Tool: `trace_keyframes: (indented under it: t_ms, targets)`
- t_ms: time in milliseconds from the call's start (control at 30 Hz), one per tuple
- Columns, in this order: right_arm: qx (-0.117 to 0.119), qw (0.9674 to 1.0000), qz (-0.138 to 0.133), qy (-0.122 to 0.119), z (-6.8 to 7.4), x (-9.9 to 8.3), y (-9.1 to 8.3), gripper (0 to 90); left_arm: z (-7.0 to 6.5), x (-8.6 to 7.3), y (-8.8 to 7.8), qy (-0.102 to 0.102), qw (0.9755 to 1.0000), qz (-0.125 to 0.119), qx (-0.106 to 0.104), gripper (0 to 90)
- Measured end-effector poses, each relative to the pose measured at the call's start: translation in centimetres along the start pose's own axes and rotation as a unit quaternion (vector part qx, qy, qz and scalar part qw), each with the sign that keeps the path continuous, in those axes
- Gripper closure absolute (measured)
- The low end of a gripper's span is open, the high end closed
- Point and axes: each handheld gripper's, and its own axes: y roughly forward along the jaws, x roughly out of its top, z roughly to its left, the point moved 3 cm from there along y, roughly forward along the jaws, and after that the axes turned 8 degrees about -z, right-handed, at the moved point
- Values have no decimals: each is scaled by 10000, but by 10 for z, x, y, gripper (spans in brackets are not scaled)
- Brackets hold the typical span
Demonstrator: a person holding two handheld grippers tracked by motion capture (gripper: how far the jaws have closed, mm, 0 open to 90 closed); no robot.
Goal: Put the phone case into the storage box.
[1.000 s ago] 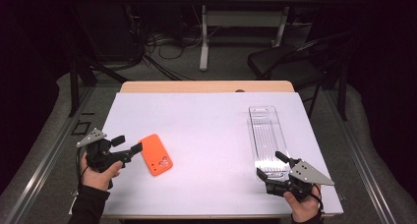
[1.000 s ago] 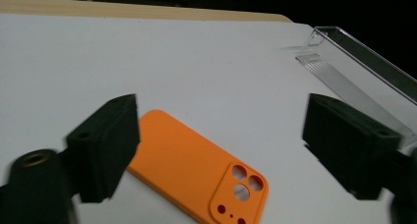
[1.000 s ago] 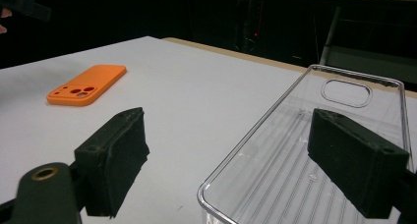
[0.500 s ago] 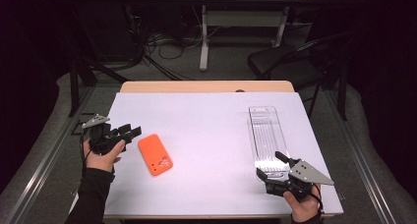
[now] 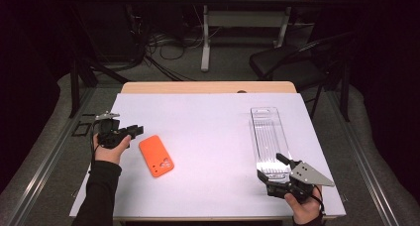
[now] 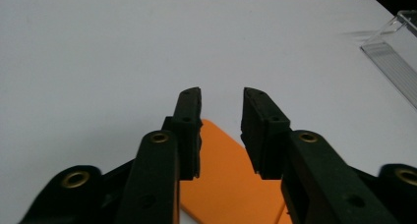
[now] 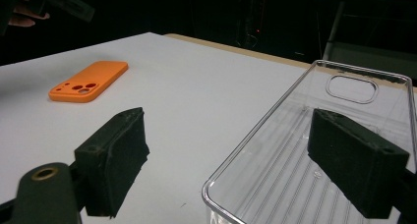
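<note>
the left tool [image 5: 130, 132] had drawn back from the orange phone case [image 5: 156, 155] lying flat on the bench [image 5: 213, 137], its jaws just narrowed with nothing between them, so no grasp looked begun. the right tool [image 5: 270, 167] held in place, jaws apart astride the near end of the clear tray [image 5: 267, 137], not pressing it.

white-topped table [image 5: 213, 127] with a wooden far edge [image 5: 208, 87], on grey carpet [image 5: 223, 67]. surroundings dark. beyond the table: black chair [image 5: 292, 62], white table leg [image 5: 204, 37], tangled cables [image 5: 153, 45] on the floor.
</note>
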Motion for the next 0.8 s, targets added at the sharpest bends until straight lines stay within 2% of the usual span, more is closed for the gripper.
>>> trace_keyframes:
  t_ms: [33,100,200,367,533,667,800]
  targets:
    - [-1,10000,2,8,0,0,0,140,4,-5,4,-90,9999,84,-23,733]
    - [-9,10000,-5,43,0,-1,1,141,9,-10,8,-93,9996,277,27,780]
    - [21,10000,15,20,1,-1,2,141,12,-15,10,-76,9992,379,122,833]
    - [84,9999,84,-30,3,-2,3,141,26,-29,17,-144,9971,661,334,899]
    - [57,10000,44,-14,1,-2,2,141,32,-39,24,-258,9938,922,574,900]
    - [61,10000,64,12,1,-2,1,141,36,-44,28,-376,9916,997,734,900]
    - [62,10000,59,18,1,-2,1,141,39,-44,30,-401,9910,969,828,900]
